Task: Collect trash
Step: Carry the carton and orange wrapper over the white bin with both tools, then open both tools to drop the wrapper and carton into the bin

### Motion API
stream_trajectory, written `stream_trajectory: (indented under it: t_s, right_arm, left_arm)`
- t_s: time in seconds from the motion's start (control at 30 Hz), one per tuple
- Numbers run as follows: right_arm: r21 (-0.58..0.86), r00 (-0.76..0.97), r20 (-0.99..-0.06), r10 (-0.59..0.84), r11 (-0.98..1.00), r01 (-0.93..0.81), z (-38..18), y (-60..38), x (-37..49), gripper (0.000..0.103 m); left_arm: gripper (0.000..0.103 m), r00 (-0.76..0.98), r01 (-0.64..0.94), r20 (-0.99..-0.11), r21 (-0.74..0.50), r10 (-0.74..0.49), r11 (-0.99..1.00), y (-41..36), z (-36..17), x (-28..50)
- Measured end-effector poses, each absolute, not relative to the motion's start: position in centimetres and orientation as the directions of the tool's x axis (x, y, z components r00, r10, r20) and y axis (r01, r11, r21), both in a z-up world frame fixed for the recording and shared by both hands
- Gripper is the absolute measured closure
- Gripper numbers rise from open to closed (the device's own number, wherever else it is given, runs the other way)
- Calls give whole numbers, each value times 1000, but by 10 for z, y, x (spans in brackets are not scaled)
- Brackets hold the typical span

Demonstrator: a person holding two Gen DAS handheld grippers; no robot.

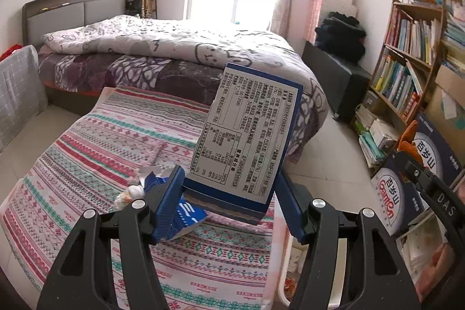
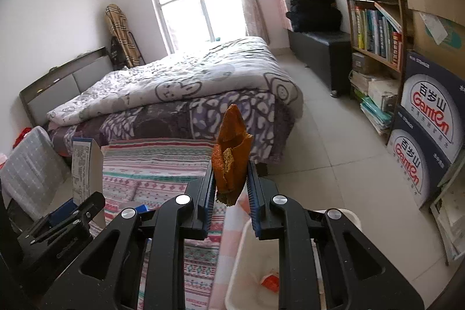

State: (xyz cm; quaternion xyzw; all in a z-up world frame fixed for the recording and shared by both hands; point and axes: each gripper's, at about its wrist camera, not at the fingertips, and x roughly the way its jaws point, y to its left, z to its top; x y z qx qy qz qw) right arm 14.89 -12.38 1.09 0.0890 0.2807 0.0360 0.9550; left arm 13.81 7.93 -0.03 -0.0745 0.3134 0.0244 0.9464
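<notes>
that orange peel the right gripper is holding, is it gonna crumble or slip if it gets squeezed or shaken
The orange peel looks dried and curled, holding its shape upright above the right gripper, so it is probably stiff and very light. Its torn, ragged edges suggest that it could crack under a hard squeeze. The rough skin against the ribbed pads makes slipping unlikely.

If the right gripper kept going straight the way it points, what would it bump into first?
Probably the bed. The right gripper, its fingers shut on an orange peel, points over the striped cloth toward the bed's near edge. Nothing else shows in that line, though depth is hard to judge here.
</notes>
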Motion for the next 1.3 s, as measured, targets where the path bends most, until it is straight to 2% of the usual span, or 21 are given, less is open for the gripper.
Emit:
stream_trajectory:
  t_s: [0.9,0.97,1.03,1.1,1.3]
  right_arm:
    - [134,758,-652,-8,983,126,-18,-197,149,82]
    - [143,756,-655,-11,980,138,-19,-204,148,80]
    - [154,755,-656,-18,976,156,-19,-211,146,74]
    - [157,759,-650,-35,971,178,-18,-219,145,61]
    - [188,763,-641,-78,948,255,-16,-244,140,42]
  left_arm:
    - [41,747,112,-649,-92,-144,990,-27,-29,151]
    - [41,739,124,-656,-93,-155,988,-34,-32,153]
    - [41,730,135,-663,-99,-166,986,-40,-35,154]
    - [41,717,149,-673,-109,-183,983,-45,-39,155]
    - [41,677,194,-701,-126,-225,973,-63,-51,158]
